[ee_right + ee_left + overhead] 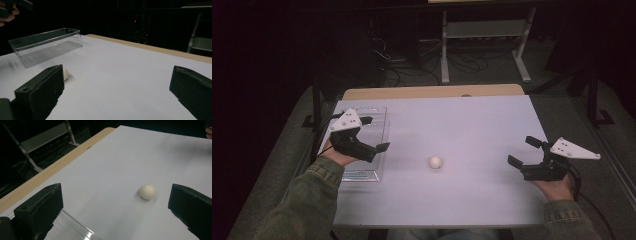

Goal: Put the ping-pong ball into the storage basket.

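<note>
A small white ball (435, 162) lies on the white table top (462, 125), near the middle toward the front. It lies ahead of the left gripper's jaws (147, 192), and the right gripper's left jaw partly hides it (65, 73). My left gripper (374, 134) hovers open over the clear plastic bin (379, 117) at the table's left, holding nothing. My right gripper (522, 151) is open at the table's right edge, empty, pointing toward the ball. The bin (47, 45) looks empty.
A wooden strip (432, 91) borders the table's far edge. Beyond it, on the dark floor, are cables (412, 65) and a white metal frame (484, 40). The bin's near rim (75, 226) shows just below the left gripper.
</note>
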Demonstrator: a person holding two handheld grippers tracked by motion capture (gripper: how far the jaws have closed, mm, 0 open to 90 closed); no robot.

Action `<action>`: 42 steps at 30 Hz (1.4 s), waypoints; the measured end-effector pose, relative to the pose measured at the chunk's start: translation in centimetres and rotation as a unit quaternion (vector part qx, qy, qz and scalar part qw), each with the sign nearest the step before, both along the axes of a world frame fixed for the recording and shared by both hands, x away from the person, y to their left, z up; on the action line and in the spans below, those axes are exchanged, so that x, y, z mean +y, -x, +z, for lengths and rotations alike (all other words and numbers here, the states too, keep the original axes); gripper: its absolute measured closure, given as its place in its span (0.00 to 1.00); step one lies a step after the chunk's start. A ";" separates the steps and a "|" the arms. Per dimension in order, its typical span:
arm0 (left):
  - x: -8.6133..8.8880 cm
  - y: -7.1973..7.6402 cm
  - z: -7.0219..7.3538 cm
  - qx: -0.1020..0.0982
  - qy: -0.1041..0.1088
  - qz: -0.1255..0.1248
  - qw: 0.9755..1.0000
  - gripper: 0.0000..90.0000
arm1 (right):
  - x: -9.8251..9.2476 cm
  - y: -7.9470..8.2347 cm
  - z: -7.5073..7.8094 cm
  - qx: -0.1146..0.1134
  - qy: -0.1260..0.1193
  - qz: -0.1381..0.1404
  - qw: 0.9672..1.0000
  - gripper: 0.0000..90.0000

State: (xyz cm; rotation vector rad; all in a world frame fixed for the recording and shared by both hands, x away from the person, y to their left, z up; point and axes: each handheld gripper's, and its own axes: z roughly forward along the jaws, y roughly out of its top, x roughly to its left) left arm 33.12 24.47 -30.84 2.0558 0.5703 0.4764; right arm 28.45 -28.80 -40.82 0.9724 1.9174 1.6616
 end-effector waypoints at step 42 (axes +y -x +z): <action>-6.2 -3.4 1.2 0.026 -0.066 -0.066 0.995 0.00 | 0.1 0.0 0.0 0.001 -0.001 0.002 1.000 0.00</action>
